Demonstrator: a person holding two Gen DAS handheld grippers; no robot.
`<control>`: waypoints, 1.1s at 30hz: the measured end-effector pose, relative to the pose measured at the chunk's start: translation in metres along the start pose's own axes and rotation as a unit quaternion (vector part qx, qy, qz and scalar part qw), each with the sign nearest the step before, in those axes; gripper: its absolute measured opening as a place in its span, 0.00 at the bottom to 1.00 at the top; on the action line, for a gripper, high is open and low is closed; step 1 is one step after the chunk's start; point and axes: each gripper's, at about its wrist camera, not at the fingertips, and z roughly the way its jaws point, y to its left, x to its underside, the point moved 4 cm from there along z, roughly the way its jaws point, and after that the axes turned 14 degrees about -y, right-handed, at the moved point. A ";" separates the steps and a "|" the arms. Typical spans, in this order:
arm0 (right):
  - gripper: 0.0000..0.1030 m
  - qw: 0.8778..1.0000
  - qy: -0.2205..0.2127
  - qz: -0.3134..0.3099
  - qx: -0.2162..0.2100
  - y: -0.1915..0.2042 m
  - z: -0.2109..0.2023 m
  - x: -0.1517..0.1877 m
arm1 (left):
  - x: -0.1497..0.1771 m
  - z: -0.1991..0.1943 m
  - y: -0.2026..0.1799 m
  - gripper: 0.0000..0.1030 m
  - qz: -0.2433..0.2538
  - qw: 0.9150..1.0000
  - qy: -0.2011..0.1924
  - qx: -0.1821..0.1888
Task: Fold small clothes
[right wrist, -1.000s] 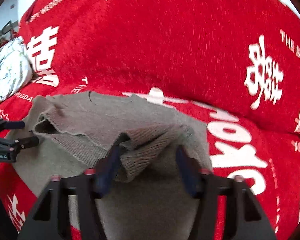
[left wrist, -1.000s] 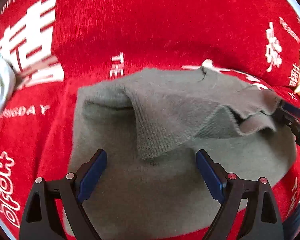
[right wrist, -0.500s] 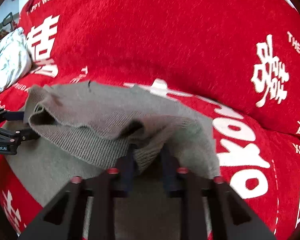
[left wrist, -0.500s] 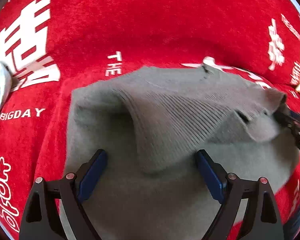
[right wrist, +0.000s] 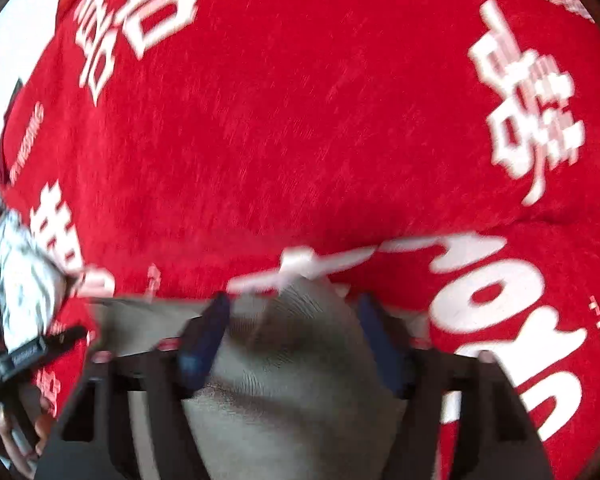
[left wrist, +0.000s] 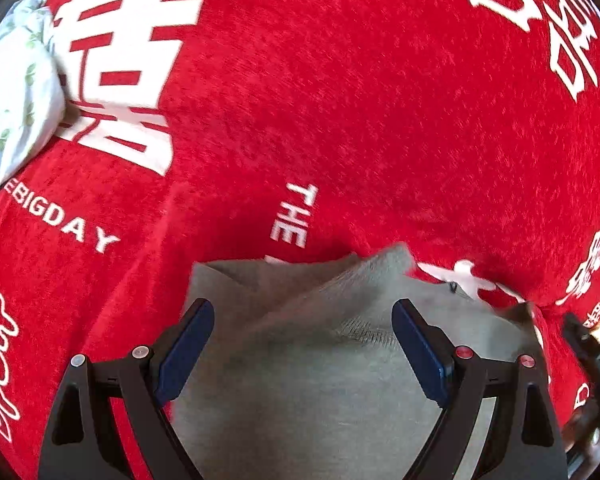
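A grey knitted garment (left wrist: 320,344) lies on the red blanket, folded over on itself, with its far edge near the white lettering. My left gripper (left wrist: 302,324) is open, its blue pads on either side of the fold and just above the cloth. In the blurred right wrist view the same garment (right wrist: 292,360) bulges between the fingers of my right gripper (right wrist: 294,320), which is open with the cloth loose between the pads. The right gripper also shows at the right edge of the left wrist view (left wrist: 588,352).
The red blanket (left wrist: 340,100) with white characters and words covers the whole surface. A white floral cloth (left wrist: 12,92) is bunched at the far left, also seen in the right wrist view (right wrist: 24,292). The left gripper shows at the lower left of the right wrist view (right wrist: 20,356).
The right gripper went from shut on the garment's ribbed edge to open. Both grippers moved forward over the garment, carrying the raised edge across to the far side.
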 end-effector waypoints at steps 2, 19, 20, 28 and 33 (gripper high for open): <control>0.76 1.000 -0.014 -0.004 -0.001 -0.009 -0.008 0.000 | 0.003 0.000 0.010 0.89 0.013 1.000 -0.002 -0.019; 0.10 0.991 0.116 -0.067 -0.030 -0.032 0.042 0.049 | 0.015 0.063 -0.021 0.89 0.162 0.980 0.095 0.071; 0.10 0.989 0.123 -0.072 -0.033 -0.033 0.045 0.049 | 0.012 0.064 -0.020 0.89 0.171 0.978 0.093 0.071; 0.10 0.988 0.129 -0.064 -0.050 -0.033 0.061 0.050 | 0.029 0.086 -0.056 0.36 0.264 0.950 0.130 0.101; 0.07 0.994 0.087 -0.022 -0.056 -0.037 0.042 0.029 | 0.007 0.080 -0.038 0.06 0.209 0.971 0.090 0.066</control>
